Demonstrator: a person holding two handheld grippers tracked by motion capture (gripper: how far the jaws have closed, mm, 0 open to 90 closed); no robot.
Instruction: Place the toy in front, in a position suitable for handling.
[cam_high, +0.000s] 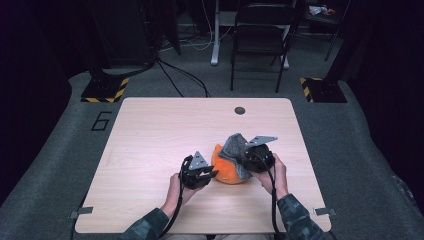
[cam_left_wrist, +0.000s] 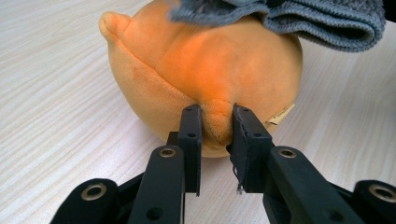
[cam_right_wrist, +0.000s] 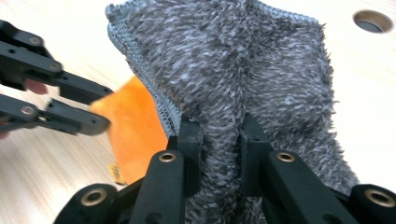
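My left gripper (cam_left_wrist: 215, 122) pinches a fold of the orange plush toy (cam_left_wrist: 210, 65) on the counter (cam_left_wrist: 60, 116). My right gripper (cam_right_wrist: 218, 135) clamps the grey cloth (cam_right_wrist: 243, 70), which drapes over the toy's top, just beyond the left jaws.

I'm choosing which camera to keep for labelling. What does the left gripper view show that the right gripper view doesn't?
Left gripper view: the left hand-held gripper pinching a fold of the orange plush toy, plus the toy's small tag. Right gripper view: the right hand-held gripper clamped on the grey towel, plus the table's round hole. Both: toy, towel, wooden table.
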